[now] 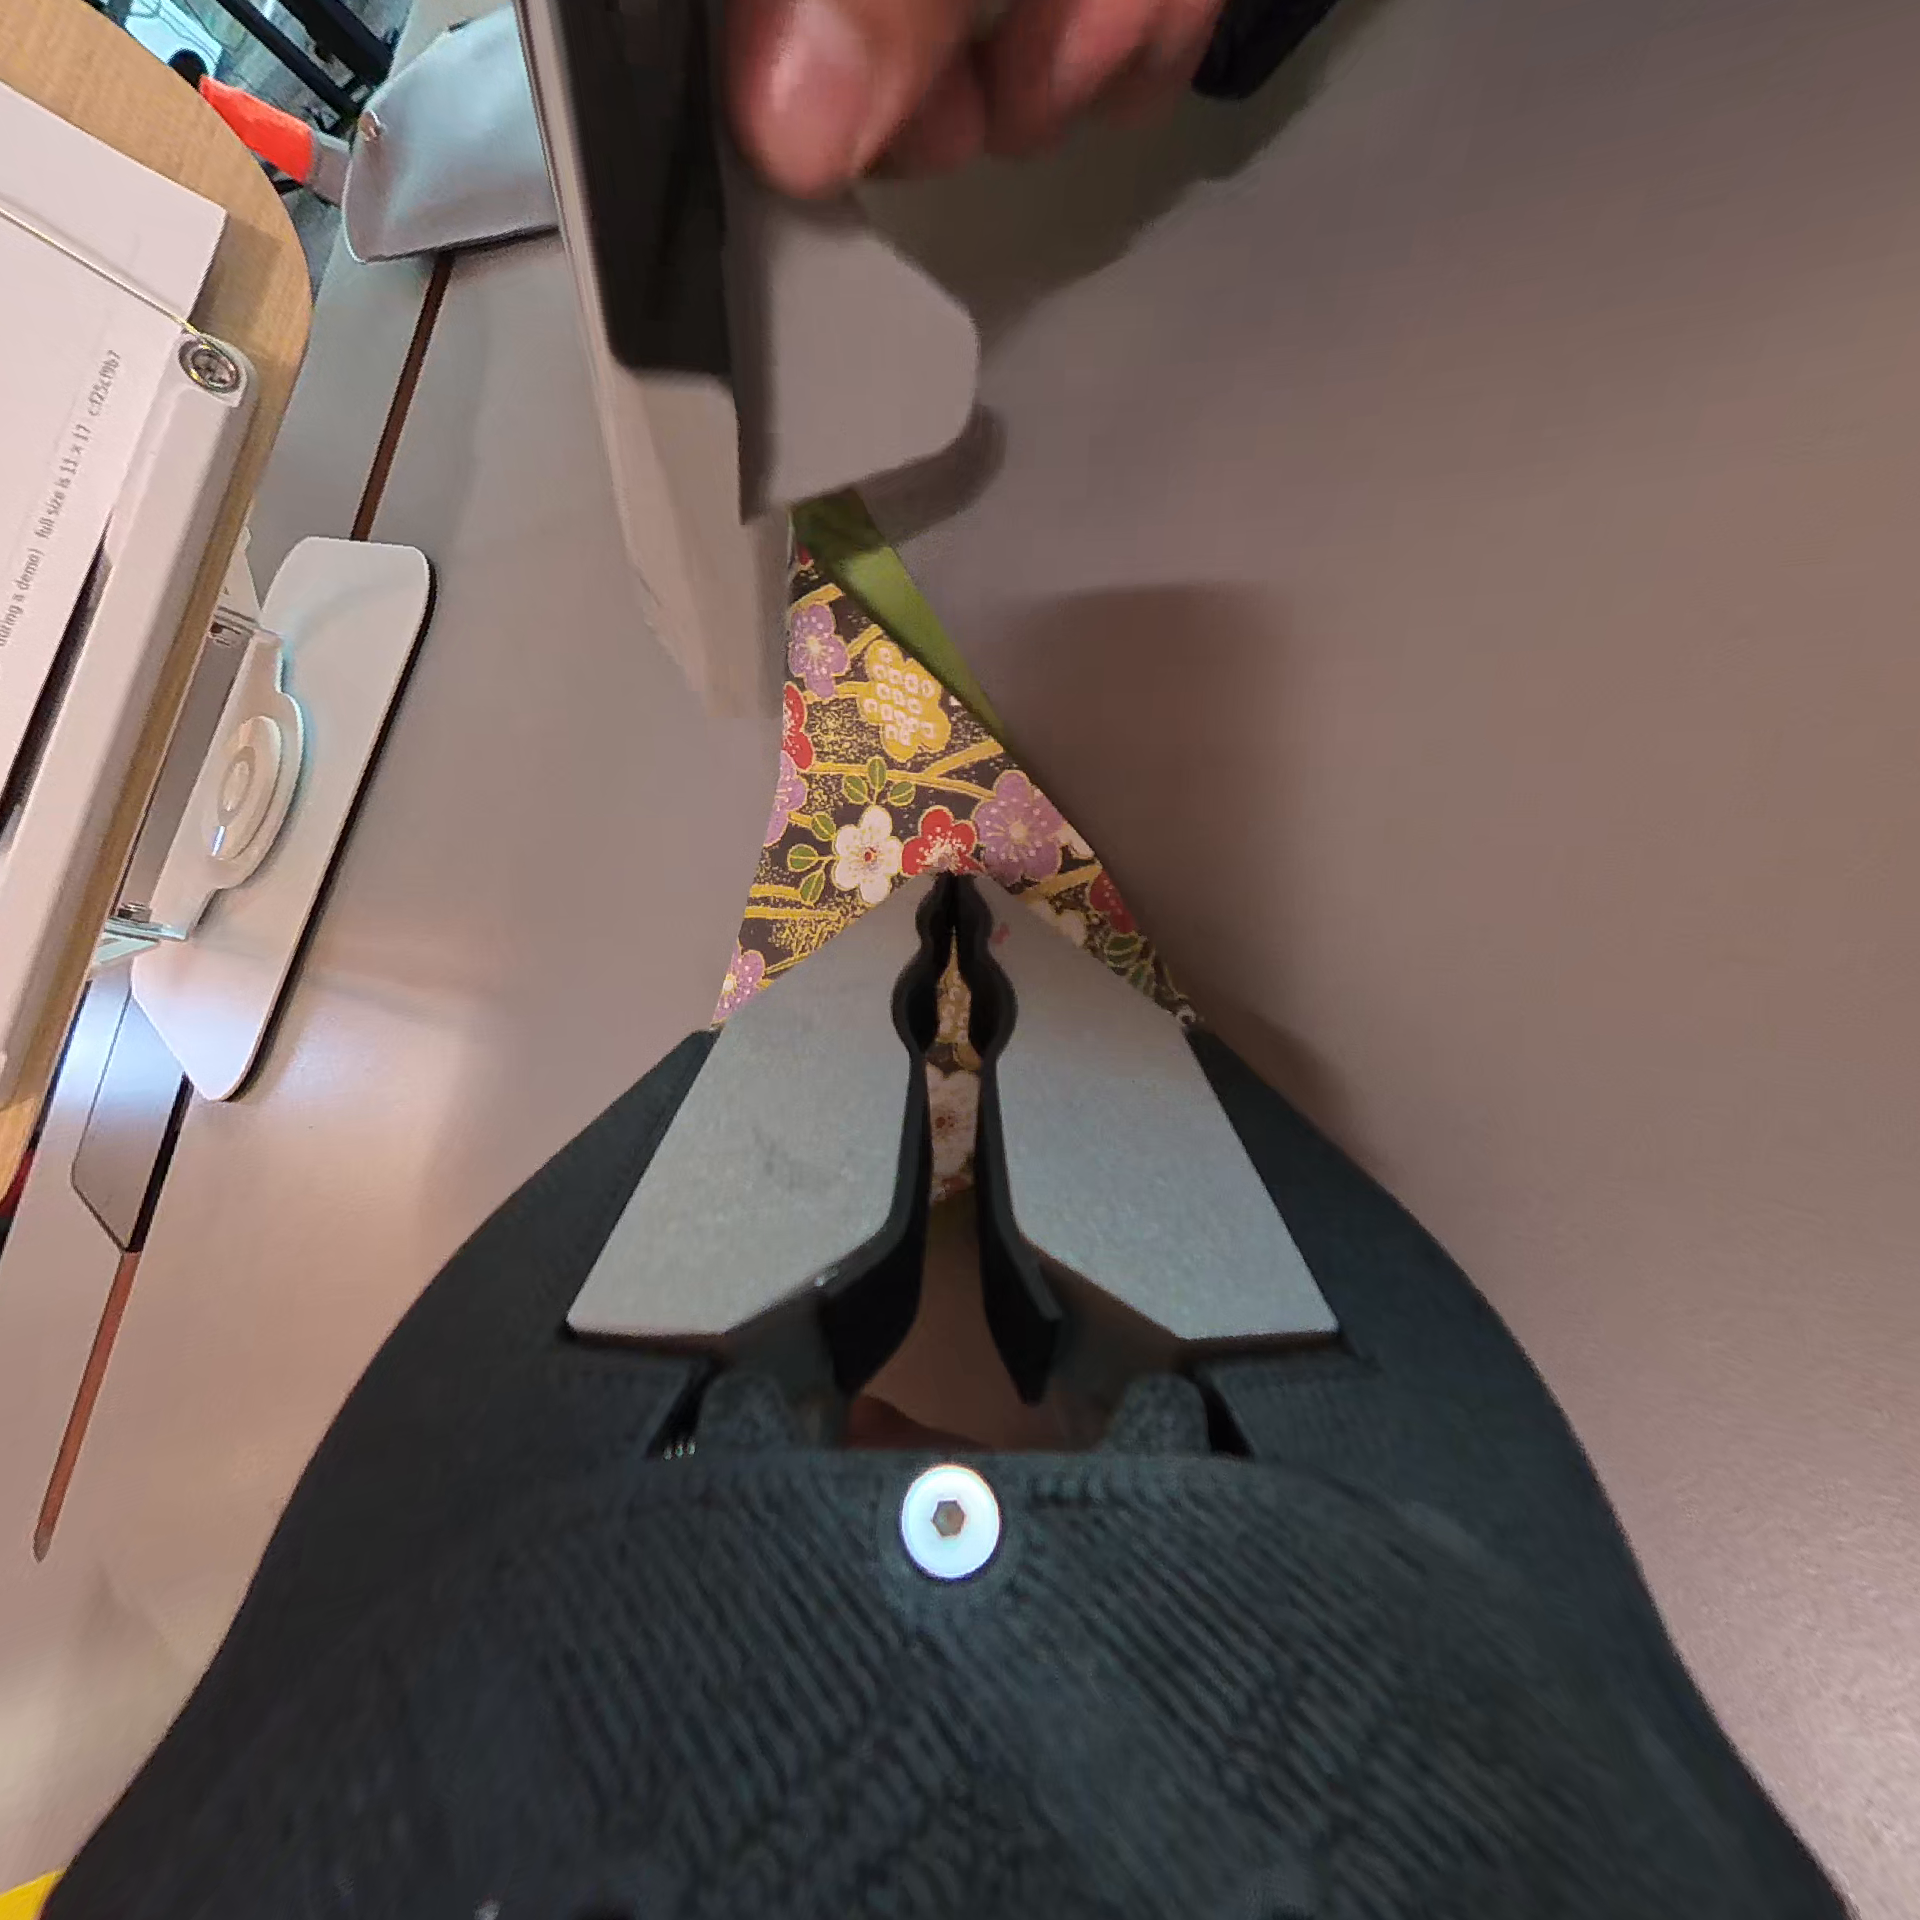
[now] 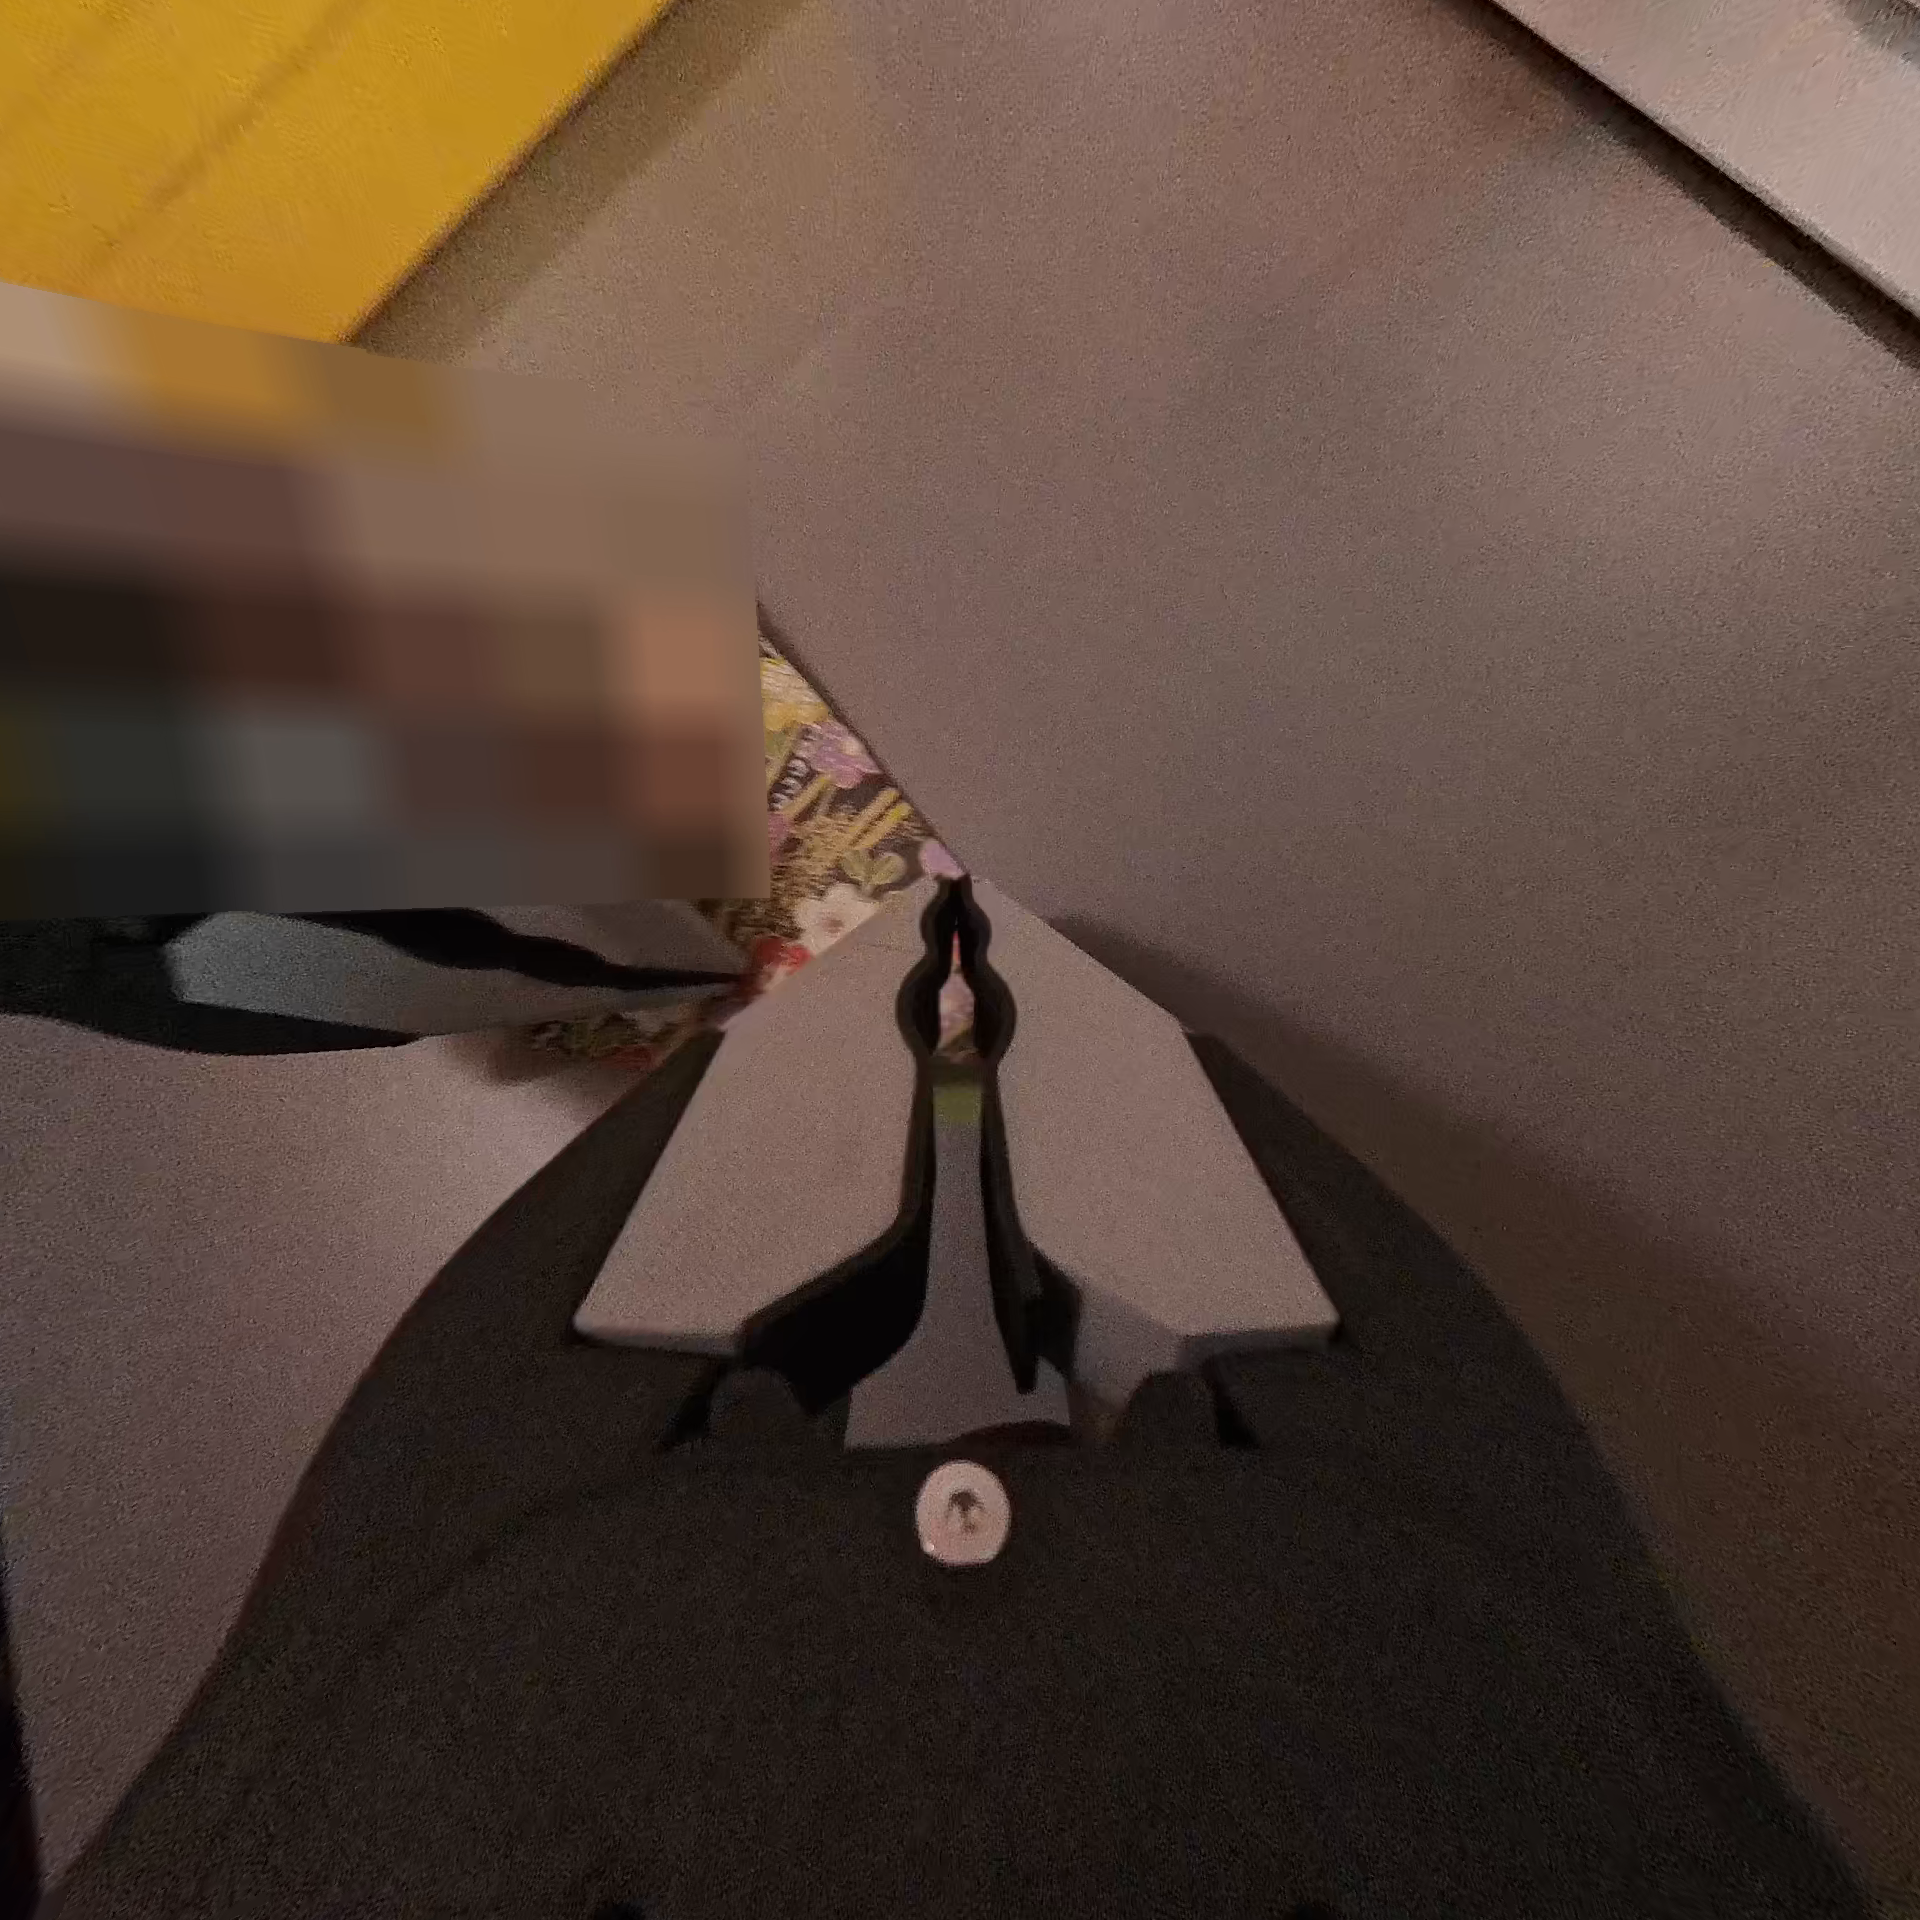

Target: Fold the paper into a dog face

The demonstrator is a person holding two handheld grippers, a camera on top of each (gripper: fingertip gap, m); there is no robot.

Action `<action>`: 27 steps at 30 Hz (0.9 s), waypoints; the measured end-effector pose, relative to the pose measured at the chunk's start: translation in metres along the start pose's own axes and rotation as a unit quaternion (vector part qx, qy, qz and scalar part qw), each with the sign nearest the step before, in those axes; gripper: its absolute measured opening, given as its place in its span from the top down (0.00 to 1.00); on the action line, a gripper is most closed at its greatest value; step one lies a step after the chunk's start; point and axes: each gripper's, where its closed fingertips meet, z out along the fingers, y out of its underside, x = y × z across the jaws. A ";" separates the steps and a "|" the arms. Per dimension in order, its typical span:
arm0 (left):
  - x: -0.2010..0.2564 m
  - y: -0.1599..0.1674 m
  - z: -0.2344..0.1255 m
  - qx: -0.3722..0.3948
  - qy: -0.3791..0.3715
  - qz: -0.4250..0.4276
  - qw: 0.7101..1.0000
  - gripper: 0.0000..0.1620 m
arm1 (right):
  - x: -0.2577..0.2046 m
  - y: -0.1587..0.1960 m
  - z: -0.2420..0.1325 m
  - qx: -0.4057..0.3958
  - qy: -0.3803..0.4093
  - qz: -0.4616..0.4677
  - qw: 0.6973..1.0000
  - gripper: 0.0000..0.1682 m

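The paper (image 1: pixel 904 800) is dark with a flower pattern and a green underside (image 1: pixel 894 592). It lies on the grey table (image 1: pixel 1455 727) as a narrow folded shape. My left gripper (image 1: pixel 951 888) is shut, with the paper showing between its fingers at the near end. My right gripper (image 1: pixel 862 416), held by a hand (image 1: pixel 883 83), comes down on the far end where the green side turns up. In the right wrist view my right gripper (image 2: pixel 954 888) is shut, with paper (image 2: pixel 831 831) in front of it and green showing in its finger gap. The left gripper (image 2: pixel 364 971) shows at the left.
A white box (image 1: pixel 94 416) sits on a wooden surface at the far left, next to a white mount plate (image 1: pixel 301 779). A yellow surface (image 2: pixel 260 135) lies beyond the table's edge. A white board (image 2: pixel 1766 125) sits at the top right. Left tips to right tips: about 6 cm.
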 end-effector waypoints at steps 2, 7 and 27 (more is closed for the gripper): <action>0.000 0.000 0.000 0.000 0.001 -0.001 1.000 1.00 | -0.010 0.006 0.000 -0.003 -0.028 0.012 1.000 1.00; 0.000 0.000 0.000 -0.001 -0.001 -0.001 1.000 1.00 | 0.006 0.027 0.002 -0.038 -0.040 0.058 0.997 1.00; 0.000 0.000 -0.001 -0.002 -0.005 -0.002 1.000 1.00 | 0.027 0.036 -0.017 -0.026 -0.023 0.111 0.993 1.00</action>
